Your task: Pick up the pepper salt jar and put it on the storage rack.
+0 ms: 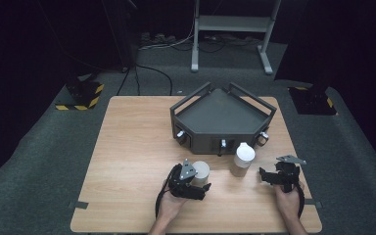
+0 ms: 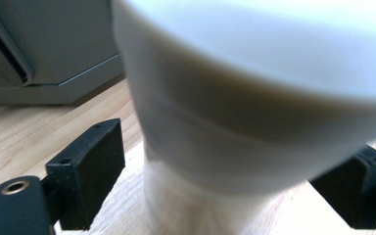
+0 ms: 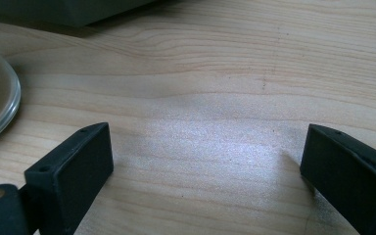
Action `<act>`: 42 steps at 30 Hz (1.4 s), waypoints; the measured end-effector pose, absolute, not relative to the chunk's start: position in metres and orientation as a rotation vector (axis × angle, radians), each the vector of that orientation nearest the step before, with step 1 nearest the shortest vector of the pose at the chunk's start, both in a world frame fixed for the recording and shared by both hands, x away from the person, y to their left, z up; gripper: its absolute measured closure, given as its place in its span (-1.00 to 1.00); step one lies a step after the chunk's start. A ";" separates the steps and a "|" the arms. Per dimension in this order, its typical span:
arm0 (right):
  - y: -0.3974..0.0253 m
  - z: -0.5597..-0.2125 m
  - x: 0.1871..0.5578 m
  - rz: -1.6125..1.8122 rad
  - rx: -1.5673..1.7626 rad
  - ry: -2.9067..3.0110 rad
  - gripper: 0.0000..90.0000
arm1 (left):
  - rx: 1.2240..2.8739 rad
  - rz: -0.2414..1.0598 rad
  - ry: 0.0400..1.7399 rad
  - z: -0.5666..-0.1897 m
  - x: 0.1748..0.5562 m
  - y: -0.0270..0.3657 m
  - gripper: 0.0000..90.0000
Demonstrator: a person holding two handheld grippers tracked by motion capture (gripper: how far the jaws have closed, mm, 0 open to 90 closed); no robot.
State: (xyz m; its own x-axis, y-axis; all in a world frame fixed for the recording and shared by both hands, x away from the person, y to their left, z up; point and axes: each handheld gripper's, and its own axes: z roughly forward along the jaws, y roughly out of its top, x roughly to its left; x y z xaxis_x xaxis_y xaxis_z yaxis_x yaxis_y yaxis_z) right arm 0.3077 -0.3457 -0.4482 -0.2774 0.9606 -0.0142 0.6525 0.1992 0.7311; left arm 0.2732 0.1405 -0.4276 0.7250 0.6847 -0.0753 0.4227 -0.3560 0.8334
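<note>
My left tool sits at the near middle of the surface, jaws spread wide either side of a cream cup. In the left gripper view the cup is close and blurred, so I cannot be sure whether the pads touch it; a gap shows at the left pad. At 3 o'clock from the cup stands a white-capped jar, just in front of the dark tray. My right tool is at 3 o'clock from the jar, jaws wide apart, holding nothing, over bare wood.
</note>
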 end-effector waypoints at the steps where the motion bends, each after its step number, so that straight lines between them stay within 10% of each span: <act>1: -0.346 -0.448 0.308 0.860 1.498 2.006 -0.89 | 2.000 0.356 0.844 -0.428 0.274 0.140 -0.68; 42: -0.346 -0.448 0.308 0.859 1.499 2.006 -0.89 | 1.982 0.427 0.876 -0.426 0.267 0.126 -0.27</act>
State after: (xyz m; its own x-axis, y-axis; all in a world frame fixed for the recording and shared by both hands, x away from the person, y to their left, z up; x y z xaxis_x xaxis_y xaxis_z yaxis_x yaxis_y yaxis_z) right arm 0.3077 -0.3458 -0.4482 -0.2776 0.9606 -0.0140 0.6523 0.1992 0.7313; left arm 0.2669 0.1260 -0.4262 0.6895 0.7231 -0.0418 0.4123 -0.3445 0.8434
